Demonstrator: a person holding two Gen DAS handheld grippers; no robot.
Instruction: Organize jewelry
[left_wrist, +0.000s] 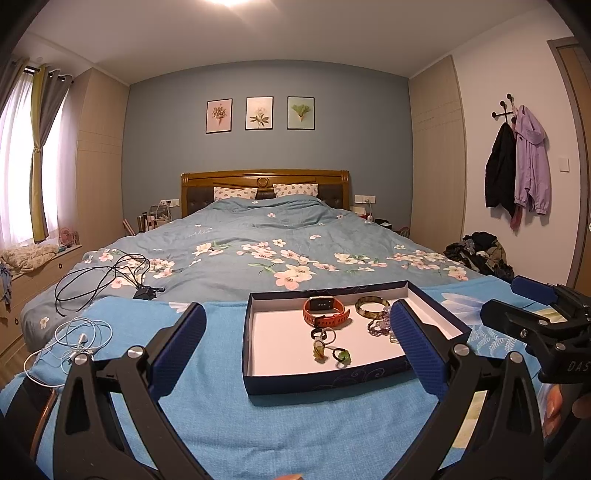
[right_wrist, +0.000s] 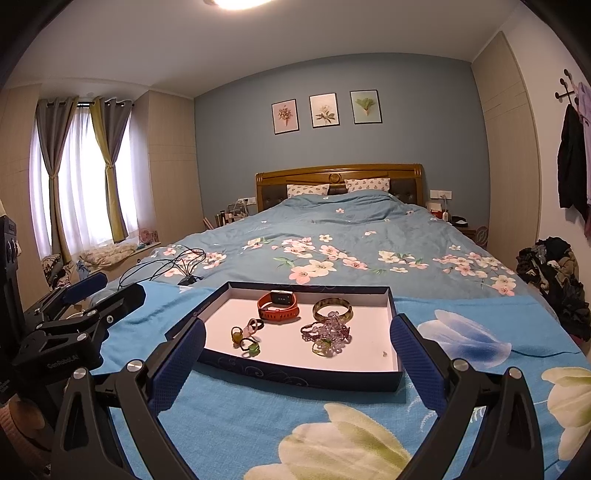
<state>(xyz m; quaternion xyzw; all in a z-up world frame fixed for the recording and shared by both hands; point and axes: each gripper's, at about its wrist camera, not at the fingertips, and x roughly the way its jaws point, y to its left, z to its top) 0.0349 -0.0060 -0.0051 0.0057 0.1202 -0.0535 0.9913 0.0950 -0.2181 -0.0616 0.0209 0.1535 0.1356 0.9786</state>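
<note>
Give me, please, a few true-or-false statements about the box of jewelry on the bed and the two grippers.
1. The orange watch lies inside the box. True.
2. The left gripper is shut on a ring. False: it is open and holds nothing.
3. The bangle lies outside the box, on the blue towel. False: it lies inside, beside the watch.
4. The right gripper is open, with the box ahead of it. True.
5. A purple bead bracelet lies in the box. True.

Left gripper (left_wrist: 297, 332) finger hides part of the bead bracelet (left_wrist: 380, 325)
</note>
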